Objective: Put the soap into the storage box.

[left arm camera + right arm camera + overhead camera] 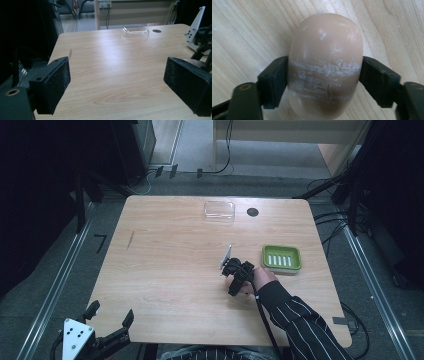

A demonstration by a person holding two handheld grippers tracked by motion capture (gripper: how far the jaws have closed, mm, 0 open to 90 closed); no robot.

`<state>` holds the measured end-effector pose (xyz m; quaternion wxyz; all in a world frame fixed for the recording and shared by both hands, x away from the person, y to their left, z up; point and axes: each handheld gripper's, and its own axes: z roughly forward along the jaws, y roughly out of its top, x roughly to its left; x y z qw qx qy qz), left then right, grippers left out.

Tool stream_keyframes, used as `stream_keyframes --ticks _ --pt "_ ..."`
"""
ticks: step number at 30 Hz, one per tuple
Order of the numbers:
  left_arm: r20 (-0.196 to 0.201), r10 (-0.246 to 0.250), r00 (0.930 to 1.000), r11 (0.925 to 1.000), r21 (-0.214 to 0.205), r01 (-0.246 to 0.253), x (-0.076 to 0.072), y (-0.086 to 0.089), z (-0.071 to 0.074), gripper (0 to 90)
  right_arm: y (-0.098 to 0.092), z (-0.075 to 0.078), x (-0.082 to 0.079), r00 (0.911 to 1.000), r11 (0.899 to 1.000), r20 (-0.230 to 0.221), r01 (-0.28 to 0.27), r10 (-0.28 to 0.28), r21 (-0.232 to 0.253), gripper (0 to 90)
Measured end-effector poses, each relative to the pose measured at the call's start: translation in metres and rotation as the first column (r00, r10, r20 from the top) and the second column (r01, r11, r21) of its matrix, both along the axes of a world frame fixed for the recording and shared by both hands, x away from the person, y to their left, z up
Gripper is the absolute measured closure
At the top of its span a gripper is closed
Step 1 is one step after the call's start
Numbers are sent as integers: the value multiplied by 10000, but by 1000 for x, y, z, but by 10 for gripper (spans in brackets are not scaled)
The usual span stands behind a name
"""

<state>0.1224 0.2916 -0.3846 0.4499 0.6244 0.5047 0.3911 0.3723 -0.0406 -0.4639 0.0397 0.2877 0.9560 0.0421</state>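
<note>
A tan oval bar of soap [325, 50], scuffed with white streaks, lies on the wooden table [170, 270]. My right gripper [324, 77] is shut on it, one black jaw pressing on each long side. In the high view the right gripper [234, 272] points down at the table just left of a green soap dish [281, 257], and it hides the soap there. My left gripper [111, 312] hangs open past the table's front left corner. Its foam pads [60, 82] stand wide apart with nothing between them.
A clear plastic lid [219, 210] lies near the far edge, beside a round black hole [252, 211] in the tabletop. Dark stands and cables surround the table. The left gripper view shows the lid [135, 31] far off and the right gripper [200, 35] at its right edge.
</note>
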Motion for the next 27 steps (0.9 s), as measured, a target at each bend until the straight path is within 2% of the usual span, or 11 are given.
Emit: stream_keyframes --ticks 1,9,27 --pt "-4 -7 10000 10000 4 7 0 0 0 72 0 1 0 10000 10000 -23 30 -30 73 309" --pt "1 -17 10000 10000 3 17 0 0 0 72 -2 1 1 9999 9996 -89 130 -128 247 323" --pt "-1 -21 10000 10000 25 21 0 0 0 72 -5 5 -1 9995 9996 -66 -295 295 43 328"
